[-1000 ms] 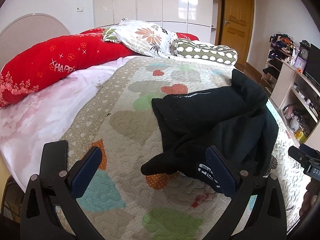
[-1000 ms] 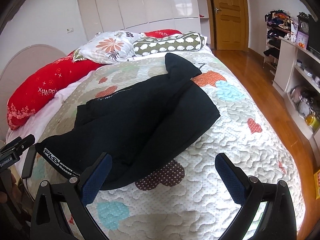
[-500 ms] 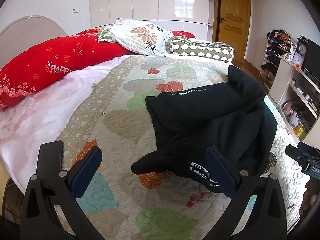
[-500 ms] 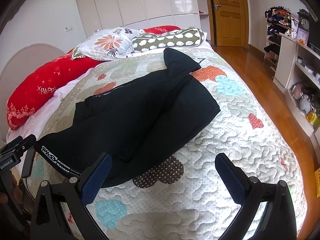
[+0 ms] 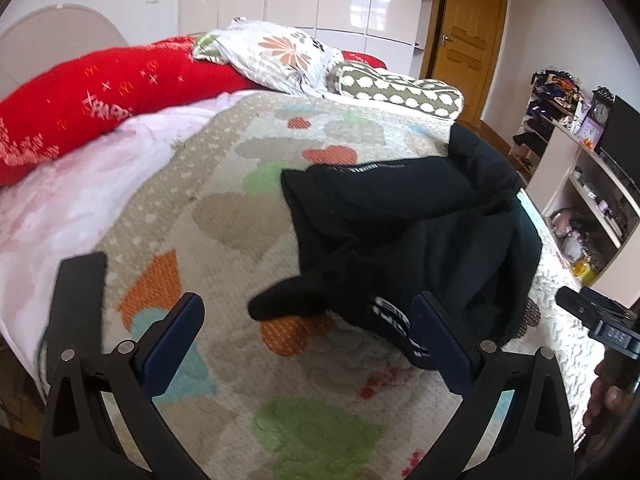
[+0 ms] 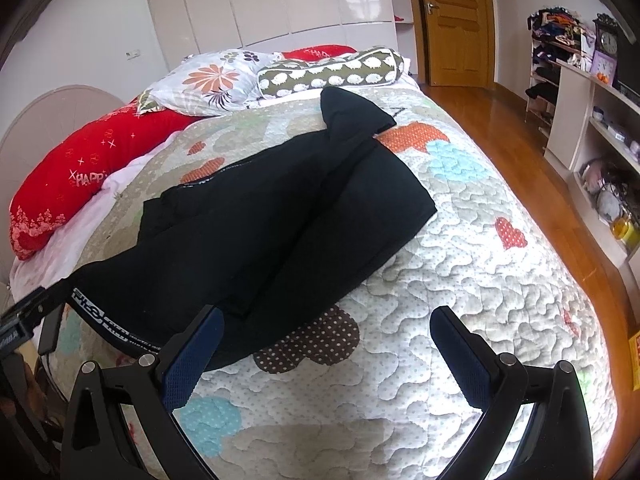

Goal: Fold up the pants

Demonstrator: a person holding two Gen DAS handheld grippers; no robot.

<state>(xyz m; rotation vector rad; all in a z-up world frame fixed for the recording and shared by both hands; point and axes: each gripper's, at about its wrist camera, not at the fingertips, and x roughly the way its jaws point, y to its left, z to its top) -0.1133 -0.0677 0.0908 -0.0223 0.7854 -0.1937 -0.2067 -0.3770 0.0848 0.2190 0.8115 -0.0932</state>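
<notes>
Two sets of tongs, left tongs (image 5: 308, 340) and right tongs (image 6: 326, 354), hover spread wide, empty, above rumpled black fabric pants (image 6: 256, 224) on the heart-patterned quilted bed (image 6: 460, 280).

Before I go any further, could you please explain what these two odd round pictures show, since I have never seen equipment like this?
There is no robot here. A person holds a two-fingered claw in each hand, and each claw carries a wide-angle camera looking forward along its fingers, hence the round, bent pictures. One picture comes from the left claw, the other from the right claw; the blue-padded prongs at the bottom are the claw's fingers. Both claws are open and hold nothing. Ahead is a bed with a heart-patterned quilt. On it lie black pants, rumpled and not yet neatly folded, with a lettered waistband at the near edge. Pillows, including a long red pillow, lie at the far end.
</notes>
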